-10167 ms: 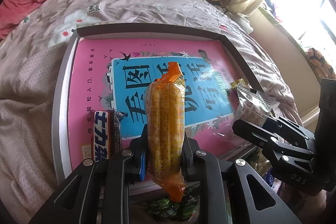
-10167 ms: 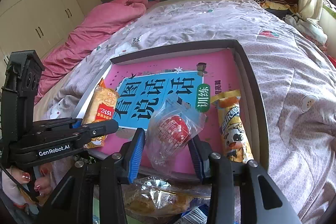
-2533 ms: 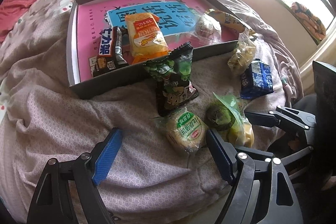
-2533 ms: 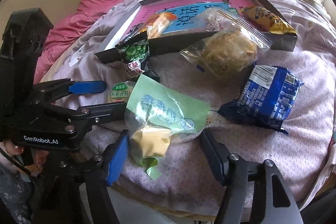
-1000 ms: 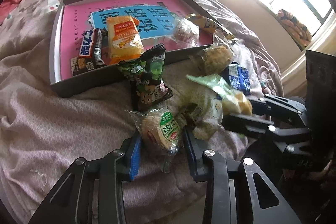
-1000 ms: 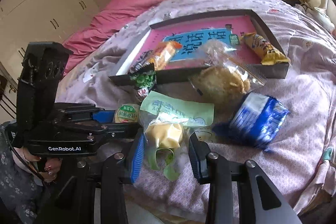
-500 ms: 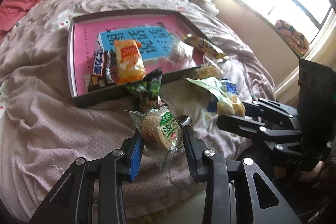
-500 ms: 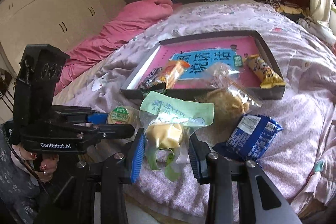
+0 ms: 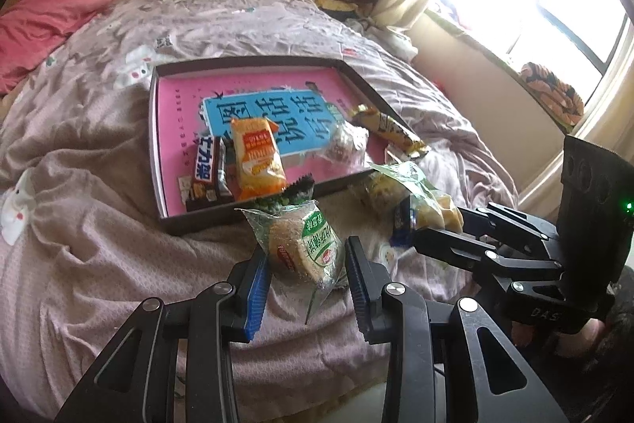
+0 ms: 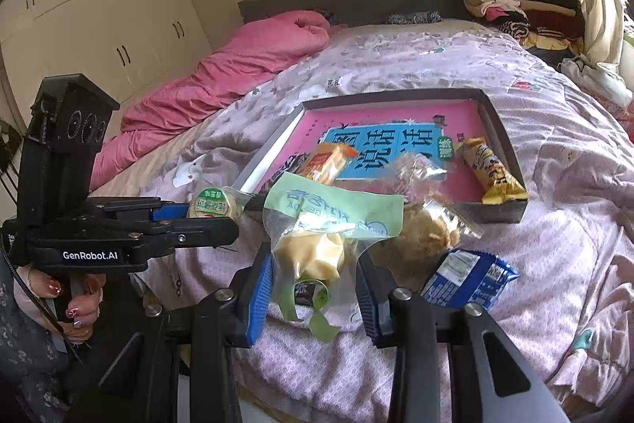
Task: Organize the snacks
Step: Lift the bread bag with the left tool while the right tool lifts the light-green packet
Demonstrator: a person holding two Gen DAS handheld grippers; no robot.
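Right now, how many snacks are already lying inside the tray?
4: a chocolate bar near the left wall, an orange packet beside it, a clear-wrapped snack in the middle, and a yellow packet along the right wall. The held snacks may hide more.

A bed under a lilac printed quilt carries a shallow dark tray near its middle; a pink duvet is heaped along its left side toward the headboard. By the near edge lie a blue snack packet and a clear bag of brown snacks.
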